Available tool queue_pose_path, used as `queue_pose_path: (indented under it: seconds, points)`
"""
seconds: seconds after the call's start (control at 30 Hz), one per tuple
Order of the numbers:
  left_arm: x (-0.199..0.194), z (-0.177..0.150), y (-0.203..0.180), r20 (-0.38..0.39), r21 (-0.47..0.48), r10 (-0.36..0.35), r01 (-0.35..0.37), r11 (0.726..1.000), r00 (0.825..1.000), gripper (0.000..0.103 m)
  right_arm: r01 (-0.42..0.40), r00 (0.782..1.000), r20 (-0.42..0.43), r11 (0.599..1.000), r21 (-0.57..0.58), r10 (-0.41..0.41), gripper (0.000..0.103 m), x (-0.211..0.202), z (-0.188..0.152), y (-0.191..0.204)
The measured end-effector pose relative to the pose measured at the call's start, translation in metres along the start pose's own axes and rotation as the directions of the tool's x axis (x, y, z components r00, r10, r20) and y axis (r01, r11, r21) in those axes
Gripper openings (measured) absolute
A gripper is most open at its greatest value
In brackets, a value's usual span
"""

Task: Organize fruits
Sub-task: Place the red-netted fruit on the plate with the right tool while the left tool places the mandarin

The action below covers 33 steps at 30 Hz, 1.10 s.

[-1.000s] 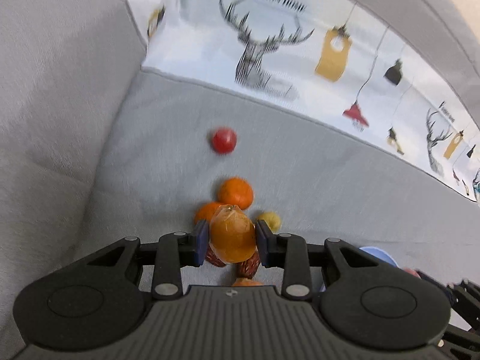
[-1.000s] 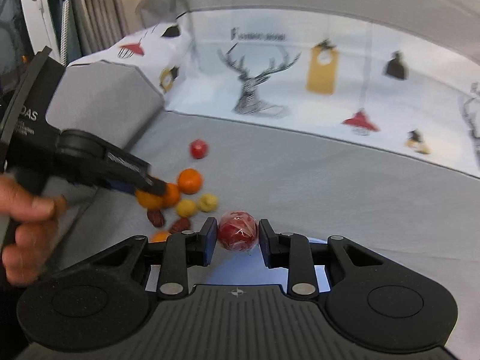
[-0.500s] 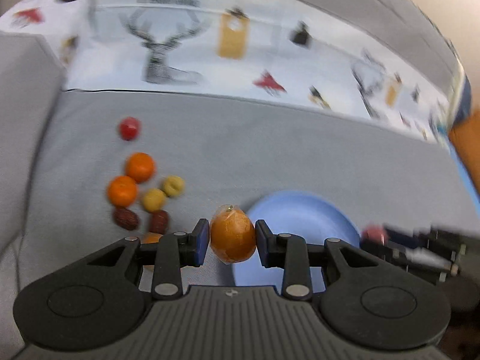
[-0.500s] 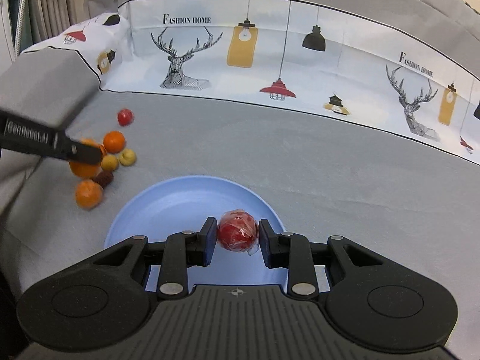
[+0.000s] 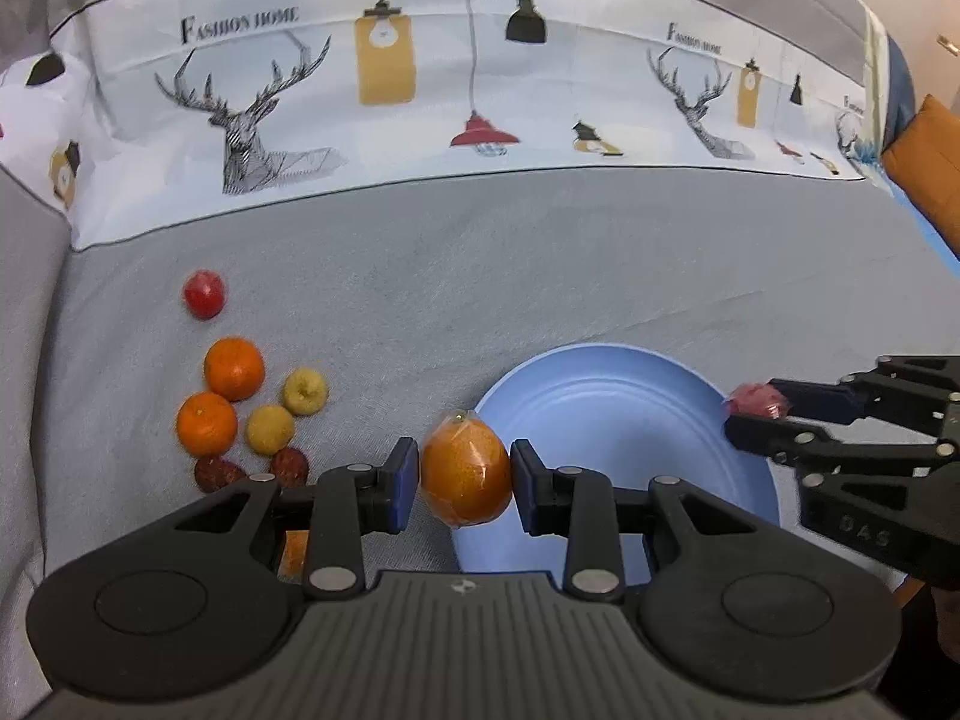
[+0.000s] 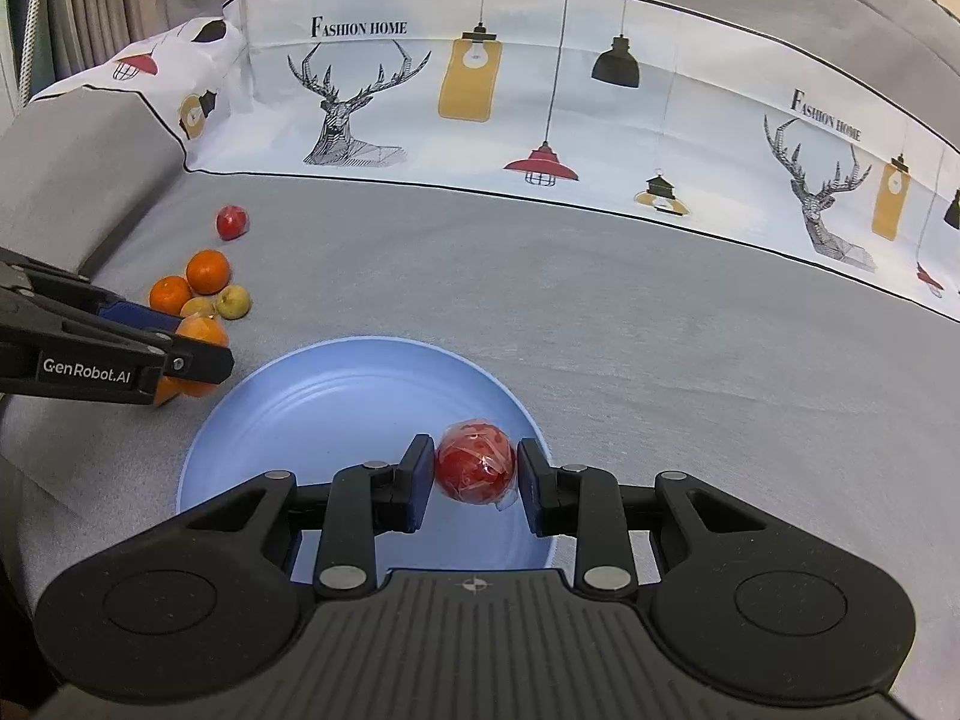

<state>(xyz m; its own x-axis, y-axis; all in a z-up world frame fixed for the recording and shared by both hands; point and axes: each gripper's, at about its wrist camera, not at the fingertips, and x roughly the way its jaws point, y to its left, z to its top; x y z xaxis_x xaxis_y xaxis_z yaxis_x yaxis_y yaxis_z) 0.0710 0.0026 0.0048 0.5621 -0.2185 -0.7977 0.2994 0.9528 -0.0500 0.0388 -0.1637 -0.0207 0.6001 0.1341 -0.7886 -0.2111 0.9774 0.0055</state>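
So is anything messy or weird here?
Nothing is spilled or broken. The blue plate is empty while loose fruit lies in a scattered clump on the grey sofa cover. The two held fruits, an orange one and a red one, look wrapped in clear film.

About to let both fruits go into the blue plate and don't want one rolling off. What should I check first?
1. Left gripper clamps wrapped orange: ok.
2. Right gripper clamps wrapped red fruit: ok.
3. Red fruit over blue plate: ok.
4. Orange over plate: not ok, at its left rim.
5. Plate free of other fruit: ok.
6. Height above plate: cannot tell.
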Motion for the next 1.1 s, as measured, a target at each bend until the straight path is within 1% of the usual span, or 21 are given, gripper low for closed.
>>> queue_pose_path:
  seconds: [0.13, 0.27, 0.33, 0.9, 1.03, 1.07, 1.1]
  points:
    - [-0.003, -0.002, -0.015, 0.034, 0.079, -0.017, 0.014, 0.997, 0.999, 0.037, -0.004, 1.0, -0.005, 1.0, -0.01, 0.004, 0.032, 0.002, 0.001, 0.002]
    - [0.002, -0.006, -0.032, 0.034, 0.162, -0.015, 0.01, 0.987, 0.999, 0.037, -0.003, 1.0, -0.01, 1.0, -0.016, 0.003, 0.032, 0.004, 0.0, 0.002]
    - [0.005, -0.008, -0.036, 0.03, 0.181, -0.015, 0.009, 0.983, 0.999, 0.037, -0.004, 1.0, -0.01, 1.0, -0.016, 0.004, 0.032, 0.004, 0.0, 0.001]
    - [0.012, -0.008, -0.036, 0.001, 0.206, -0.007, 0.007, 0.979, 1.0, 0.037, -0.008, 1.0, -0.03, 0.999, -0.044, 0.006, 0.032, 0.013, 0.0, 0.008]
    - [0.011, -0.008, -0.036, -0.001, 0.191, -0.03, 0.03, 0.981, 1.0, 0.038, -0.003, 0.999, -0.034, 0.999, -0.043, 0.002, 0.033, 0.014, 0.001, 0.008]
    - [0.011, -0.008, -0.036, -0.002, 0.191, -0.031, 0.031, 0.981, 1.0, 0.04, 0.003, 0.999, -0.036, 0.999, -0.045, -0.004, 0.033, 0.014, 0.001, 0.008]
    - [0.011, -0.008, -0.036, 0.001, 0.194, -0.031, 0.031, 0.98, 1.0, 0.04, 0.009, 0.999, -0.04, 0.999, -0.048, -0.01, 0.038, 0.015, 0.001, 0.009]
